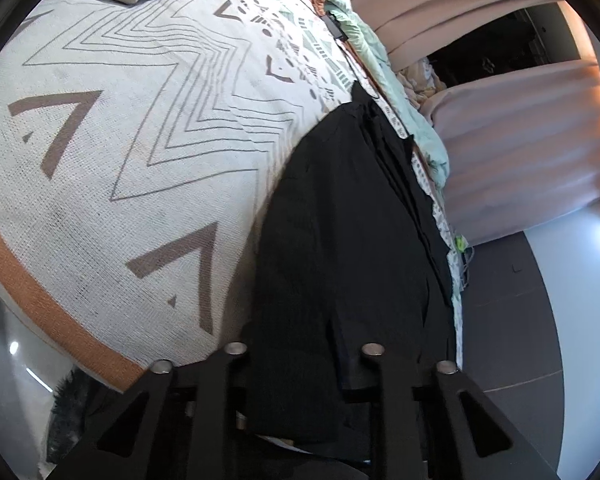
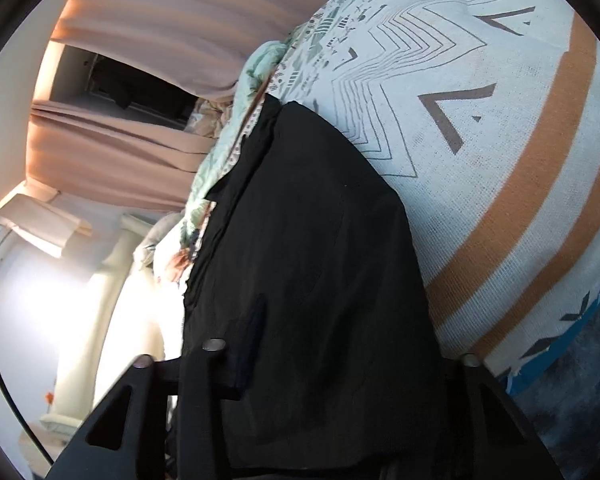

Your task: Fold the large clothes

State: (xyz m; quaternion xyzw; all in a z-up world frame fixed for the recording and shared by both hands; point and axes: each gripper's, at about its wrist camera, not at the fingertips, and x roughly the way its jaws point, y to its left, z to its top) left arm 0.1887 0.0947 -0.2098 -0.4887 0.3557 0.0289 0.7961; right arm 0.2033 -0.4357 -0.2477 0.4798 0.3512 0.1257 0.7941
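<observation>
**Black garment pinched at both near corners on the bed**

A large black garment of soft woven cloth (image 1: pixel 340 220) is seen stretched lengthwise along the edge of a bed, laid over a white knitted bedspread with grey zigzags and orange bands (image 1: pixel 120 128). Its near end is drawn up into both tools. The left gripper (image 1: pixel 304 354) is clenched on the cloth, which bunches between its fingers. The right gripper (image 2: pixel 332 354) is likewise closed on the fabric, one finger being buried under it.

The material is judged light, limp and prone to sagging, so it is best held at corners or along a hem and kept taut between the two hands. One long edge hangs close to the bed's side, beside a pale mint crumpled quilt (image 1: pixel 384 60). Open room is offered across the bedspread; pink curtains (image 1: pixel 520 140) and grey floor (image 1: pixel 520 320) lie beyond the bed.
</observation>
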